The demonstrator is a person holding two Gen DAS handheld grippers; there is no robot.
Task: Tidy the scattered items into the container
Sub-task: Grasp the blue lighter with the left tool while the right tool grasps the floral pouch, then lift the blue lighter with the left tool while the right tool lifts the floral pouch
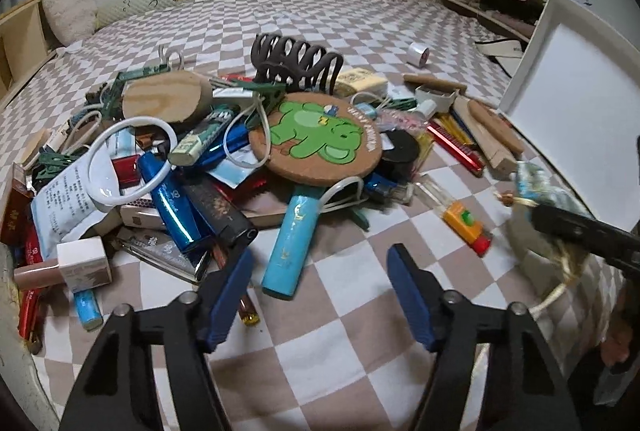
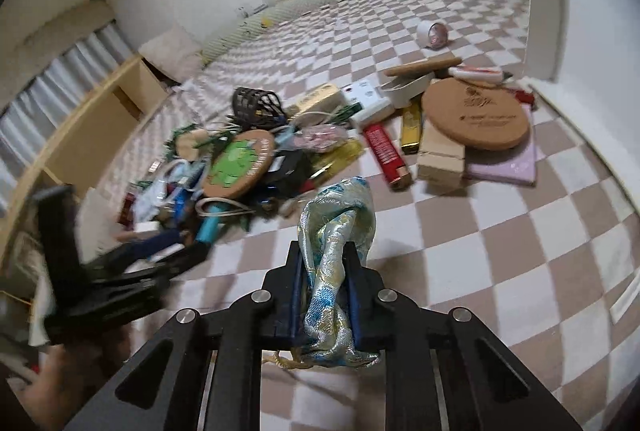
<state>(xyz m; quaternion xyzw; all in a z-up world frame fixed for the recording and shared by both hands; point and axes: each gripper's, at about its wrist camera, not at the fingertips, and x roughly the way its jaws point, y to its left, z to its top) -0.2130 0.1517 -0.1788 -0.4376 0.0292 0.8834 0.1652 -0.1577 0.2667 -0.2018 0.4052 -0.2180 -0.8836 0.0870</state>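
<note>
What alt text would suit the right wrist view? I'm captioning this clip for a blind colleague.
The right gripper has its jaws shut on a blue and gold brocade pouch above a checkered bedspread. Beyond lies a pile of scattered small items topped by a round cork coaster with a green figure; the left gripper shows blurred at the left edge.

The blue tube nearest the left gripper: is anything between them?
Nothing visible. The left gripper is open over bare checkered bedding, and the blue tube lies just ahead of its fingers, its near end free. A white cord crosses only the far end.
</note>
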